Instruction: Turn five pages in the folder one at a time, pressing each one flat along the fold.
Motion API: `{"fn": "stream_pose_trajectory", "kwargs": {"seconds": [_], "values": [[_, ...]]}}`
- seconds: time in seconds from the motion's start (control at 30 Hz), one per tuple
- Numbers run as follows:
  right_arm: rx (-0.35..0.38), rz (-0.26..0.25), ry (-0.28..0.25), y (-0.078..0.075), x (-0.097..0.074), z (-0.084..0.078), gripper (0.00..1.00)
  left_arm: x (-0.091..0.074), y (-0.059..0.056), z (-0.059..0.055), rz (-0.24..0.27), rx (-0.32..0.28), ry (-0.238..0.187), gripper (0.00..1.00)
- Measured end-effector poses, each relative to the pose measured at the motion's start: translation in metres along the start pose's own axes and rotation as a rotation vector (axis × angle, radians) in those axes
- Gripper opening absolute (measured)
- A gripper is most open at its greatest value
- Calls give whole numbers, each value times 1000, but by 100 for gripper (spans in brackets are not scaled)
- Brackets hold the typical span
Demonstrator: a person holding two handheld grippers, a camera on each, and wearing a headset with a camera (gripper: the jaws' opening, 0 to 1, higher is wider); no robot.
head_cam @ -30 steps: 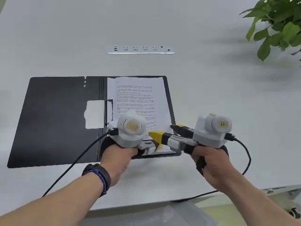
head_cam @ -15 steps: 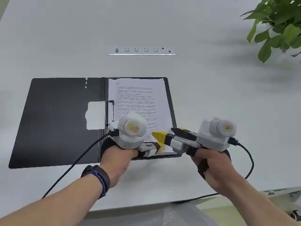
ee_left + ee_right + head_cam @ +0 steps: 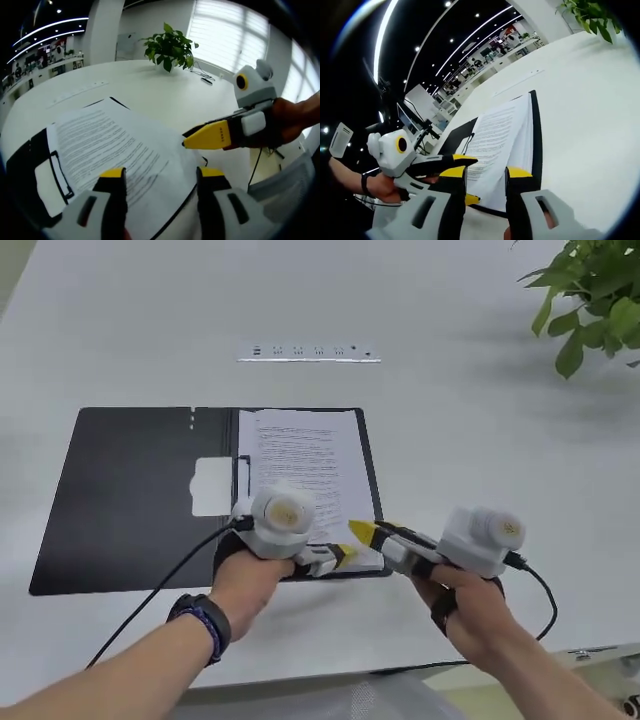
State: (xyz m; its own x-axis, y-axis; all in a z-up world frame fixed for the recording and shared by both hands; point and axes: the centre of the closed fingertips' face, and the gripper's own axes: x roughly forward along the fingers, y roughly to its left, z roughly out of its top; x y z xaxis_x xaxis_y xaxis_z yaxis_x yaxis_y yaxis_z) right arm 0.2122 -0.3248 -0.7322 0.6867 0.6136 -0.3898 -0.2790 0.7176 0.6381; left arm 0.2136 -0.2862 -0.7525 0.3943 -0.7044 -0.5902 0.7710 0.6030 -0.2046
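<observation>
Holds left gripper over the near edge of the pages, jaws wide and empty; right gripper just beside at the near right corner, jaws narrow, gripping nothing. Likely thin, limp, slippery: best pinched singly at that loose corner. Lying in the open black folder on the table; beyond, power strip and plant, well clear.

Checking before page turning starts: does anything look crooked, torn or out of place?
Nothing stands out: the open black folder lies flat on the white table, its printed white pages straight and untorn on the right half.
</observation>
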Motion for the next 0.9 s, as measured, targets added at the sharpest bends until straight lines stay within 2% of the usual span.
{"fn": "stream_pose_trajectory", "kwargs": {"seconds": [0.23, 0.37, 0.43, 0.77, 0.9], "values": [[24, -3, -7, 1, 3, -1, 14, -13, -1, -2, 0, 21, -5, 58], [59, 16, -28, 5, 5, 1, 0, -22, 5, 0, 21, 18, -21, 59], [83, 26, -40, 8, 7, 3, 0, -28, 7, 2, 27, 12, -33, 60], [113, 92, -83, 31, 21, 13, 0, -61, 17, 5, 68, 32, -73, 61], [104, 125, -82, 46, 31, 14, 0, -75, 27, 6, 91, 38, -83, 62]]}}
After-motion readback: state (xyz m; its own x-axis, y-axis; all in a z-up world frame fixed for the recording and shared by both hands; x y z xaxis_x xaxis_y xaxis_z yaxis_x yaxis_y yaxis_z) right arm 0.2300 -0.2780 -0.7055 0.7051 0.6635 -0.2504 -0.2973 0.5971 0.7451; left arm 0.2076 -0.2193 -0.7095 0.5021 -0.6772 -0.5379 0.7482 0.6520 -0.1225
